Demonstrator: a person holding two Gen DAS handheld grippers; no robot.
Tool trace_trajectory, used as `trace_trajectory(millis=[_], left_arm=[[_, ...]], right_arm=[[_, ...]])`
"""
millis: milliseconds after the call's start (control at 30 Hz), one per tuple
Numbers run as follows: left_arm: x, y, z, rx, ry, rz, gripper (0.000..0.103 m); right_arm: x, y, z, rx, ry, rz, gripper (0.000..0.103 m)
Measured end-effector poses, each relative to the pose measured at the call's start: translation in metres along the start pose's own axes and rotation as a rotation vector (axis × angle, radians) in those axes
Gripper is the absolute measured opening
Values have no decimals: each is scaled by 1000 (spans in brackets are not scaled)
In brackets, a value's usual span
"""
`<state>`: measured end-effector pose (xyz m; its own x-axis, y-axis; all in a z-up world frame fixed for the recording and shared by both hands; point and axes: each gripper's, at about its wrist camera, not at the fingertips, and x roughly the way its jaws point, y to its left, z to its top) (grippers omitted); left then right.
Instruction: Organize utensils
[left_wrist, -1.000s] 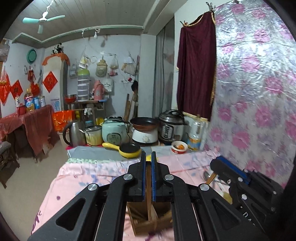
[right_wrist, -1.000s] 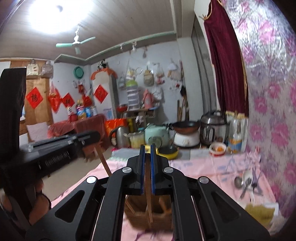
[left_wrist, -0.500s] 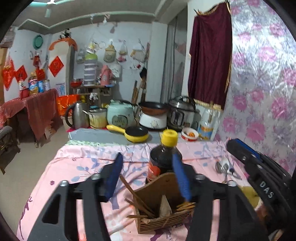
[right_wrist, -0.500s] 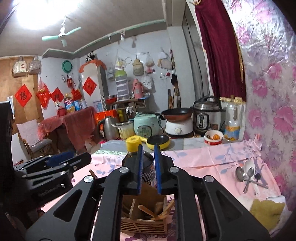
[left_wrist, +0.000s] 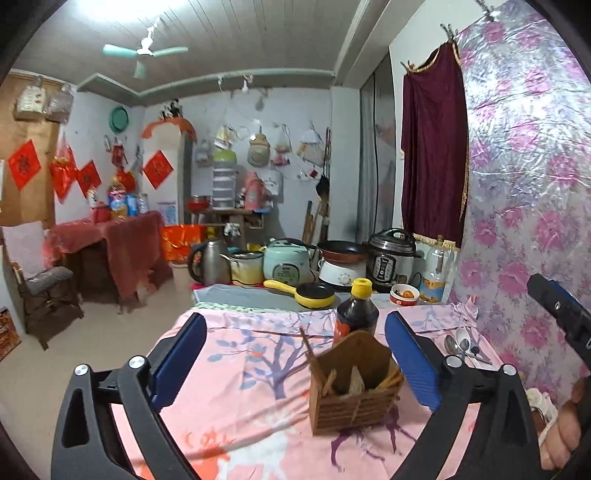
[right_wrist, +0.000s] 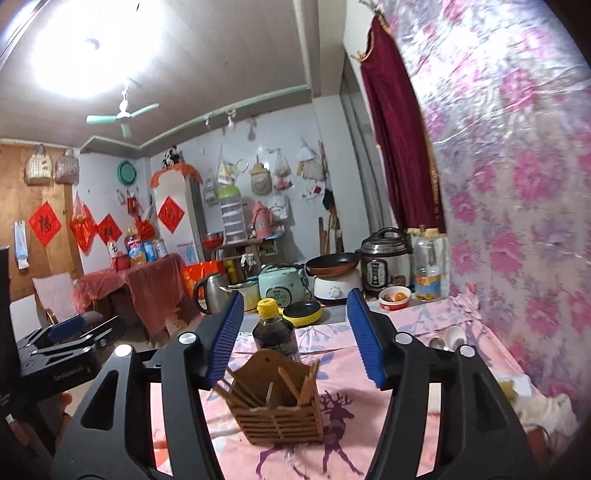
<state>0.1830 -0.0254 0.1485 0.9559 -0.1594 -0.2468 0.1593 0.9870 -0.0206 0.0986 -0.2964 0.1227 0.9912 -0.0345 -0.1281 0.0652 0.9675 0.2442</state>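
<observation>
I hold 2 tools over a table (left_wrist: 236, 373) covered in pink cloth with a printed deer and trees. My left tool (left_wrist: 295, 362) has its blue jaws spread wide and opening, with nothing gripped. My right tool (right_wrist: 295, 339) is also opening and empty. Between both pairs of jaws, not touched, stands a slatted wooden utensil holder (right_wrist: 277, 410) with chopsticks (right_wrist: 288, 384) leaning inside it. Just behind it is a dark sauce bottle (right_wrist: 275, 332) with a yellow cap; its label is too blurred to read. Loose metal spoons (left_wrist: 461, 343) lie near the floral wall, well apart from the holder. I judge the spoons stiff, light and slippery, best pinched across the handle. The chopsticks look light and thin, likely to roll. The other tool's side may read "GenRobot.AI".
</observation>
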Motion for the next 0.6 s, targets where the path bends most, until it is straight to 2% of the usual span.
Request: trace_trajectory(millis=[133,267,367,433,600], left_arm=[[-54,-9,-21,14,-30,54,97],[-95,-22,-44,53,-67,118,97],[-118,-30,-64,69,-78,152,97],[-123,-30,-75,59,-49,139,97],[-127,-22,-102,40,33,106,97]], right_arm=[[-51,-3,-5,21,-35,-25,77],[-97,-4,-17,34,-42,-62,82],[-116,-4,-30,73,-23,-55,89],[-122,-3,-42,73,-3,-60,93],[-126,2,-63,42,58,-123,93]])
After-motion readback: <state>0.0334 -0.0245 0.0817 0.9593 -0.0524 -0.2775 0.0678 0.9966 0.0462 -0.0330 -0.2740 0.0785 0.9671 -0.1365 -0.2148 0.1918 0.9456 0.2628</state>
